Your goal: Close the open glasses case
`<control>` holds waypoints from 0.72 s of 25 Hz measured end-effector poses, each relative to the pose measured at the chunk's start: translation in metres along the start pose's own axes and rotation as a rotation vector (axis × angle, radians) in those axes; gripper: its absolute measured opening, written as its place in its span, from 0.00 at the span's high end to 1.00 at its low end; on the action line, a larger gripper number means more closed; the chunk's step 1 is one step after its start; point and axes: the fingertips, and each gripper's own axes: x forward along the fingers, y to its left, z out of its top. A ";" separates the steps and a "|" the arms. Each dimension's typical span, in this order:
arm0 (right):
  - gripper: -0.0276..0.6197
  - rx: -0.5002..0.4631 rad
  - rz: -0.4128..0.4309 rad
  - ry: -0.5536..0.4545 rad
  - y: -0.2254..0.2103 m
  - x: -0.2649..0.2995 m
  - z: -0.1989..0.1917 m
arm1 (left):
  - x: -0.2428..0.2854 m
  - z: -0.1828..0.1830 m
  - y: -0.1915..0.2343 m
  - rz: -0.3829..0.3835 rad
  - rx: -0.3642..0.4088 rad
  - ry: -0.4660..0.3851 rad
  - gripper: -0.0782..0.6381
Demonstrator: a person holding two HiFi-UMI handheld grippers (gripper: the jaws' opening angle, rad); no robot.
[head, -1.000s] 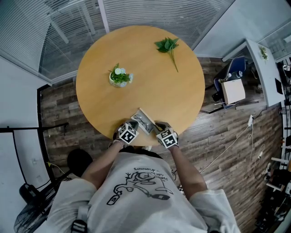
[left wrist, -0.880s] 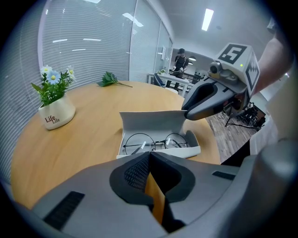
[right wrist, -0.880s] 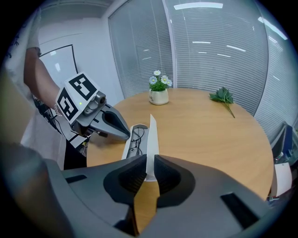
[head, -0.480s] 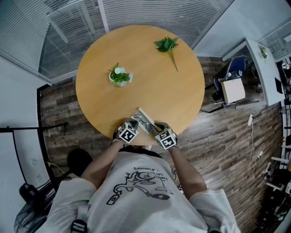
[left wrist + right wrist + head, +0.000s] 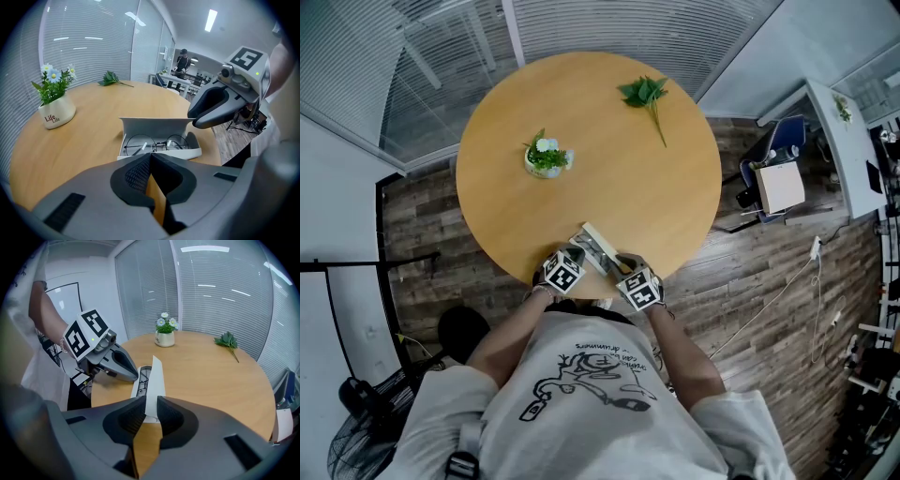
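Standing open near the table's (image 5: 609, 159) edge, the glasses case (image 5: 159, 129) shows spectacles (image 5: 157, 143). The right gripper's (image 5: 152, 400) narrow jaws pinch its lid (image 5: 154, 378), the left gripper's (image 5: 151, 157) meet empty, and from overhead both sets of tips are hidden.

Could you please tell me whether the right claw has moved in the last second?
Yes, slightly: the right claw, on the glasses case lid, has shifted left and toward the person, judged against the table's near edge.

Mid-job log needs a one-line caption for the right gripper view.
Right gripper pinches the upright lid of the open glasses case, left gripper alongside.
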 end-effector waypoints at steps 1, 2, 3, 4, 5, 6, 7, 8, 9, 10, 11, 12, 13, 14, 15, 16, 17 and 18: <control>0.83 0.000 0.001 -0.001 0.001 0.000 0.000 | 0.000 0.000 0.000 0.000 0.000 -0.001 0.86; 0.83 0.000 0.001 -0.002 0.002 -0.001 0.000 | 0.000 0.001 0.000 0.001 0.000 -0.001 0.86; 0.83 -0.002 0.001 -0.003 0.003 -0.001 0.000 | -0.001 0.001 0.000 0.002 0.000 -0.002 0.86; 0.83 -0.004 0.001 -0.003 0.004 -0.001 0.000 | -0.001 0.001 0.000 0.003 0.001 -0.002 0.86; 0.83 -0.005 0.001 -0.004 0.005 -0.001 0.000 | -0.001 0.000 0.000 0.004 0.003 -0.002 0.86; 0.82 -0.005 0.002 -0.004 0.007 0.000 0.000 | -0.001 0.000 0.000 0.004 0.003 -0.002 0.86; 0.82 -0.005 0.004 -0.004 0.008 0.001 0.000 | -0.001 -0.001 0.000 0.003 0.003 -0.001 0.86; 0.82 -0.005 0.004 -0.004 0.009 0.001 -0.001 | -0.001 -0.001 0.001 0.002 0.002 -0.001 0.86; 0.82 -0.005 0.003 -0.004 0.010 0.001 -0.001 | -0.001 -0.001 0.000 0.001 0.001 0.000 0.86; 0.82 -0.005 0.001 -0.004 0.010 0.000 -0.001 | -0.001 -0.001 0.000 0.001 0.000 0.000 0.86; 0.82 -0.006 -0.001 -0.003 0.010 0.000 -0.001 | -0.001 -0.001 0.000 0.001 0.000 0.000 0.86; 0.82 -0.008 -0.003 -0.004 0.010 0.000 -0.001 | -0.001 -0.001 -0.001 0.001 0.000 -0.001 0.86; 0.82 -0.013 -0.004 -0.004 0.011 -0.001 -0.001 | -0.001 0.000 -0.001 0.000 0.000 -0.002 0.86; 0.82 -0.021 -0.005 -0.006 0.012 0.000 0.000 | 0.000 0.001 -0.001 0.001 0.001 -0.004 0.86; 0.82 -0.028 -0.005 -0.007 0.012 0.000 0.000 | 0.000 0.001 0.000 0.001 0.002 -0.005 0.86; 0.82 -0.034 -0.006 -0.005 0.013 0.000 0.000 | 0.000 0.001 0.000 0.001 0.001 -0.005 0.86; 0.81 -0.036 -0.008 -0.003 0.015 0.000 0.000 | 0.000 0.001 0.001 0.002 0.000 -0.003 0.86; 0.81 -0.035 -0.010 -0.001 0.016 0.000 0.000 | -0.001 0.001 0.001 0.001 -0.001 -0.002 0.86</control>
